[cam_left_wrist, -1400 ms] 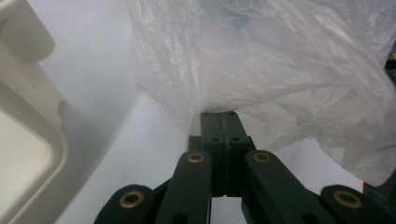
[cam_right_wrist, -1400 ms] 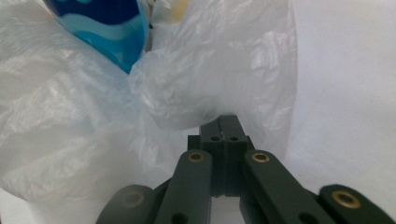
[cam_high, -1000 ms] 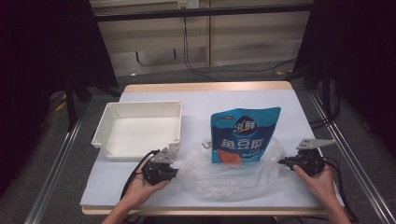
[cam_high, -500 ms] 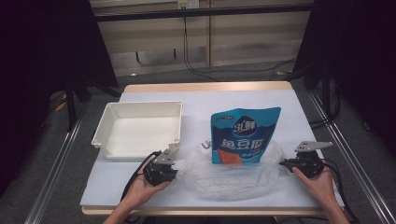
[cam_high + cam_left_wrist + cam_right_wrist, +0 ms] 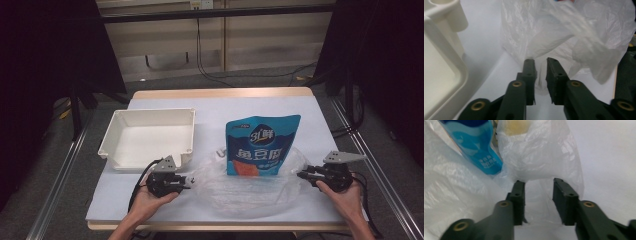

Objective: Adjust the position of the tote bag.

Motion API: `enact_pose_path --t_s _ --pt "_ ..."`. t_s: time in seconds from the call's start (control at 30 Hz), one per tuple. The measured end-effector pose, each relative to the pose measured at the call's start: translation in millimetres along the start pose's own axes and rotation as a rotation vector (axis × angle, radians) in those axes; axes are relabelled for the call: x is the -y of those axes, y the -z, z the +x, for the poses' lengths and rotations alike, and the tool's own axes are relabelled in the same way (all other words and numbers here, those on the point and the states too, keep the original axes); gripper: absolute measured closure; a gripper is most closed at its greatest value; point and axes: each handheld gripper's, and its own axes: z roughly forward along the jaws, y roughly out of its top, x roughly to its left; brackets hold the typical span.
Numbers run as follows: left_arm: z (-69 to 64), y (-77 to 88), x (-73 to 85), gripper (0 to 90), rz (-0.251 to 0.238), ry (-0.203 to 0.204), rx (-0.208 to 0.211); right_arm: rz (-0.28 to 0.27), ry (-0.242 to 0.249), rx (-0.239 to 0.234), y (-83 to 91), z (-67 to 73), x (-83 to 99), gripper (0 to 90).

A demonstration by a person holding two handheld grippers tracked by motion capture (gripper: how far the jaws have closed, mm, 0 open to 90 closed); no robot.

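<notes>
Left gripper [image 5: 186, 183] sits at the 9 o'clock edge of the clear crinkled plastic bag [image 5: 250, 187], jaws narrow with a fold of film between them, not yet pinched flat. Right gripper [image 5: 301, 174] at the bag's 3 o'clock edge, jaws wider, film between them, no clamp yet. Blue stand-up snack pouch [image 5: 261, 145] stands at the bag's 12 o'clock, base on the film, apparently outside it. White rectangular plastic tray [image 5: 112, 140] at 10 o'clock. My read: early stage, both grasps pending, opening and bagging left.
</notes>
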Motion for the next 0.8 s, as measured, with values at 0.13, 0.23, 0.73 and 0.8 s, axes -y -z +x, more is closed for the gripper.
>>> enact_pose_path --t_s 0.13,0.23,0.73,0.8 --pt "-1.5 9.8 -0.8 65.7 -0.037 0.012 -0.012 -0.043 0.007 0.012 10.9 5.5 -3.5 49.1" --pt "-2.2 17.6 -0.8 61.9 -0.057 0.021 -0.011 -0.06 0.004 0.009 15.8 9.1 -3.6 45.5" --pt "-4.6 57.7 1.2 63.7 -0.168 0.037 -0.066 -0.147 -0.017 0.032 43.8 23.3 -2.5 41.9" --pt "-5.9 60.9 -1.1 66.0 -0.185 0.034 -0.063 -0.156 -0.002 0.023 45.0 26.1 -4.6 40.9"
